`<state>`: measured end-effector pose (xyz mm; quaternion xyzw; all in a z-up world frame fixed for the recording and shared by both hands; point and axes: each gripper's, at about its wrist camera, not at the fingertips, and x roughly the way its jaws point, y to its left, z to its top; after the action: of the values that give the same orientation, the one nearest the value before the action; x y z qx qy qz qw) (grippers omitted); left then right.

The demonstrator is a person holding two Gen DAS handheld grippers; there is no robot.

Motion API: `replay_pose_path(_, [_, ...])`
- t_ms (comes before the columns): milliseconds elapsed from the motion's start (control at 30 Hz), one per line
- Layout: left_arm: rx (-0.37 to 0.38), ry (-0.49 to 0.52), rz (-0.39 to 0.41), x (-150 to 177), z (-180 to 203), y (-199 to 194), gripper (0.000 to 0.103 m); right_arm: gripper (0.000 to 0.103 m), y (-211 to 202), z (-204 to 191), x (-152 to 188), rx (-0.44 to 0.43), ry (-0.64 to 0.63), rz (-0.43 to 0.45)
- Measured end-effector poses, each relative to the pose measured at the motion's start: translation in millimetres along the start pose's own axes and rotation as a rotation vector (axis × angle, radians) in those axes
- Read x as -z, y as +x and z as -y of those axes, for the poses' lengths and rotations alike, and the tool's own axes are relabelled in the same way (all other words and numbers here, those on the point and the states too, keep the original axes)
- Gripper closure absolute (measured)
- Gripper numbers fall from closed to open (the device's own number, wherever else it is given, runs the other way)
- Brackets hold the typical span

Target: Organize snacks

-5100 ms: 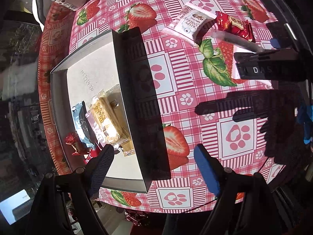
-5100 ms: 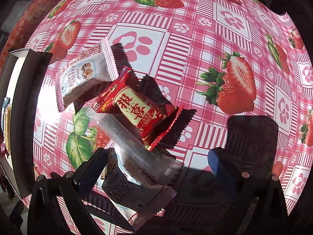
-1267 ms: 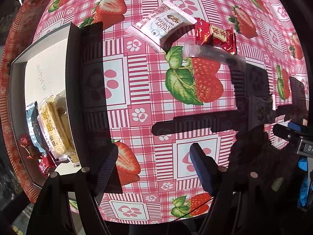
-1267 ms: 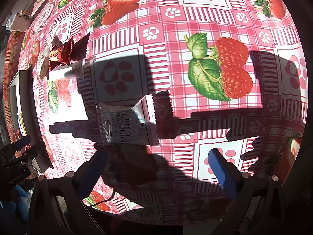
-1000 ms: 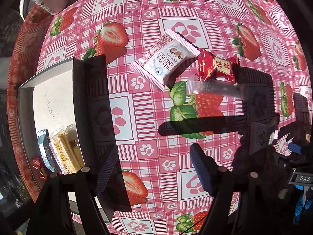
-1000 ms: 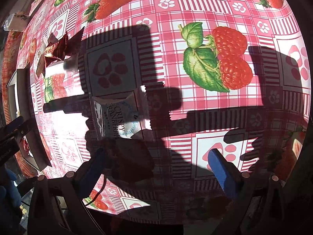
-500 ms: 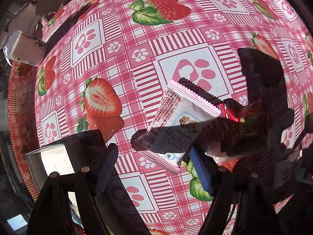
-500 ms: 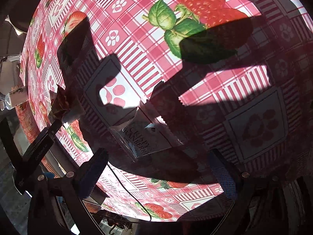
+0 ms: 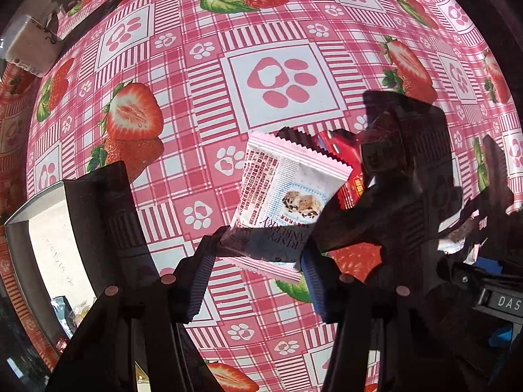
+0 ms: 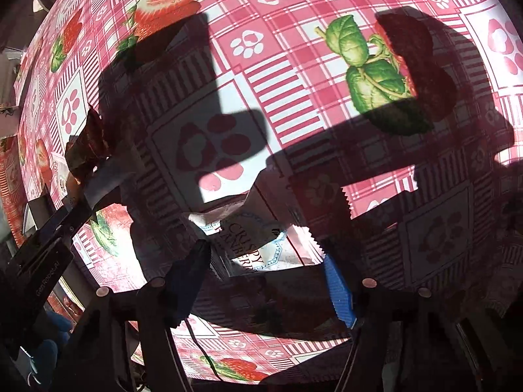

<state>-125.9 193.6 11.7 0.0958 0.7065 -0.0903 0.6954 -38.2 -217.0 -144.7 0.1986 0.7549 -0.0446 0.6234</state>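
By the left edge of the bench [image 9: 281,26], a shallow open box [image 9: 19,228] is already holding a few wrapped snacks [image 9: 70,310] at its near end, so part of the sorting is looking done. The rest of its floor is lying bare. At least four packets are sitting out on the strawberry cloth, so most of the job is probably left.

Just right of the box, the left tool [image 9: 258,261] is pointing straight down. Its jaws have just been closing, and they are now standing about half shut. They are pinching the near end of a white packet [image 9: 287,196] between the ribbed pads. That packet is lying near the middle of the bench with its far end resting on a red packet [image 9: 346,170]. Lifting the white one may therefore drag the red one along.

A clear packet [image 10: 108,176] is lying just beside the red one, deep in shadow. Further right, the right tool [image 10: 264,261] is tilting steeply down over a second white packet [image 10: 251,245]. Its jaws have also just been closing. They are now bearing on the wrapper's two ends, which are buckling upward between the pads. The heavy shade makes the contact hard to judge.

Both white packets are lying well apart from the box, and each is waiting to be carried over. The two tools are working close together, so their handles could get in each other's way on the trip left. A pale block [image 9: 29,49] is sitting at the bench's far left corner, clear of that route.
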Motion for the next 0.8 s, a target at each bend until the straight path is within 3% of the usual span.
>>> replay_pose_path(133, [0.021,-0.044,-0.024,44.4,4.0,1.6,0.045,0.041,-2.3,9.4,11.1,0.057,-0.12,0.012])
replay_pose_path(167, [0.02,-0.052,-0.03,51.6,3.3,2.0,0.045,0.032,-2.9,16.0,12.3,0.043,-0.108,0.01])
replay_pose_path(200, [0.018,-0.057,-0.036,56.5,1.8,2.1,0.042,0.013,-3.6,23.6,13.0,0.019,-0.077,0.005])
replay_pose_path(267, [0.014,-0.061,-0.039,60.8,-1.9,1.6,0.037,0.002,-6.3,43.8,15.1,-0.046,0.021,0.012])
replay_pose_path(333, [-0.002,-0.058,-0.033,60.0,-5.3,1.1,0.029,0.002,-4.0,58.1,16.8,-0.088,0.11,0.0])
replay_pose_path(467, [-0.031,-0.027,-0.024,35.5,-14.2,-3.5,0.029,0.002,3.5,98.0,19.9,-0.206,0.321,-0.025])
replay_pose_path(600, [-0.042,0.001,-0.027,13.8,-2.4,-2.6,0.028,0.002,6.1,106.3,16.2,-0.285,0.475,-0.016])
replay_pose_path(800, [-0.029,-0.014,-0.029,1.6,0.7,6.6,0.018,0.001,12.5,90.6,11.9,-0.19,0.456,0.002])
